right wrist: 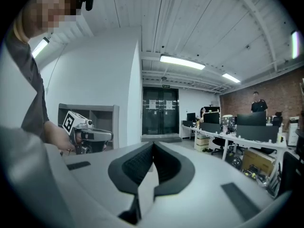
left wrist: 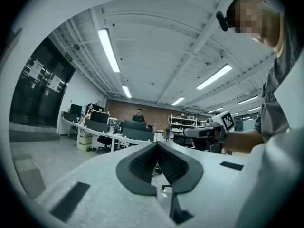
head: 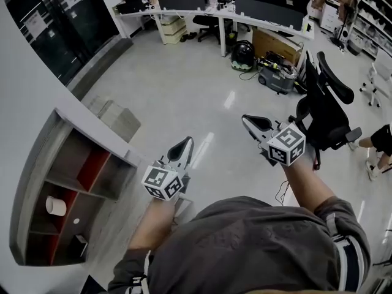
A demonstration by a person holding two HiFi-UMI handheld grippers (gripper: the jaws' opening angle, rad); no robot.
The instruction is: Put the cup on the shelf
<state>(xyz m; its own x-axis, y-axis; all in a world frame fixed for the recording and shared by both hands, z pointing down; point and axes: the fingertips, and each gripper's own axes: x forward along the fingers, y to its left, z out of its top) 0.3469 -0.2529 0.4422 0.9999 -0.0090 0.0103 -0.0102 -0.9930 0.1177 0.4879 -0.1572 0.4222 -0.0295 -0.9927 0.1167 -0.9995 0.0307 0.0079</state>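
Observation:
A white cup [head: 56, 206] stands in a middle compartment of the grey shelf [head: 43, 164] with red inner panels, against the wall at the lower left of the head view. My left gripper [head: 186, 143] is held in the air to the right of the shelf, well away from the cup, its jaws shut with nothing between them [left wrist: 156, 144]. My right gripper [head: 247, 120] is further right at about the same height, also shut and empty [right wrist: 153, 144]. Each gripper shows in the other's view: the right gripper [left wrist: 190, 133] and the left gripper [right wrist: 108, 136].
A small white thing [head: 76, 221] and a dark object [head: 78, 245] sit lower in the shelf. A cardboard box [head: 119, 118] lies beside it. A black office chair [head: 327, 109] stands at the right, with desks [head: 214, 8], a vacuum [head: 278, 75] and a person's leg [head: 380, 141] beyond.

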